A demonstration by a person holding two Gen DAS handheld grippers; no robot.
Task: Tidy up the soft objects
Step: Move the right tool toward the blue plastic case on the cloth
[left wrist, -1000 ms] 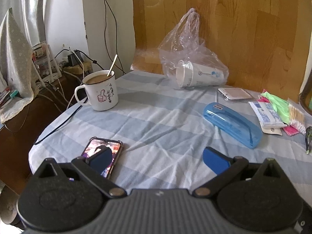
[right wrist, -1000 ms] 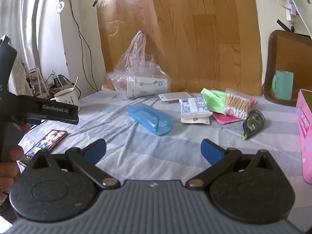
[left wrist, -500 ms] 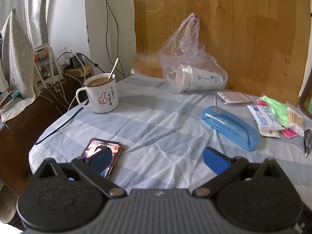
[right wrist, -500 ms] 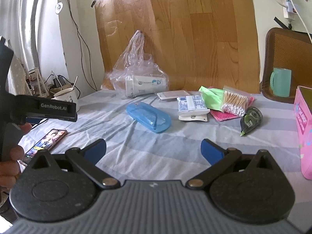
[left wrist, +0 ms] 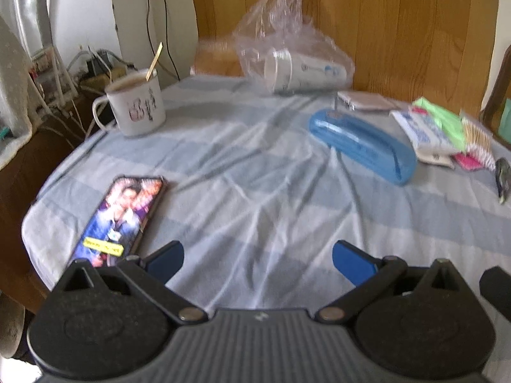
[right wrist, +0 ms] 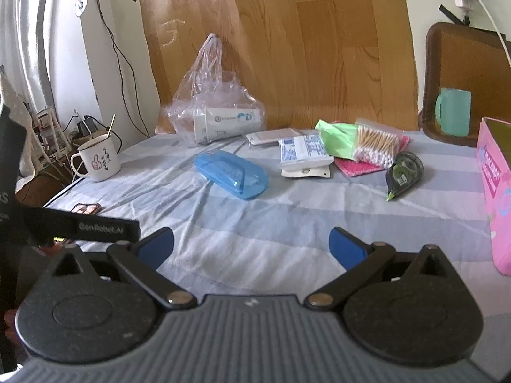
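Nearest, the left gripper (left wrist: 257, 257) hangs over the pale blue striped tablecloth (left wrist: 255, 175) with its blue-padded jaws spread wide and nothing between them. The right gripper (right wrist: 250, 244) is likewise spread and empty, above the near middle of the cloth. Ahead of both lies a broad bare stretch of wrinkled cloth, the clearest room on the table.

At the near left, a smartphone with a lit screen (left wrist: 123, 220) lies flat close to the table's rounded left edge, where the cloth drops away. At the right edge a pink cardboard box (right wrist: 496, 191) stands upright and walls off that side.

In the middle distance a translucent blue plastic case (right wrist: 231, 174) lies at an angle, apart from the rest. To its right sit the soft things in a cluster: a white and blue tissue packet (right wrist: 303, 153) on a flat white sachet (right wrist: 306, 172), a crumpled bright green bag (right wrist: 338, 137), a clear bag of cotton swabs (right wrist: 378, 143) and a pink cloth (right wrist: 357, 166) under them. A dark green correction-tape dispenser (right wrist: 404, 172) lies just right of the swabs.

Far left stands a white enamel mug with a stick in it (right wrist: 99, 158). At the far edge a clear plastic bag holding a white paper cup on its side (right wrist: 220, 118) rests against a wooden board (right wrist: 287, 48), with a flat pale packet (right wrist: 273, 135) beside it.
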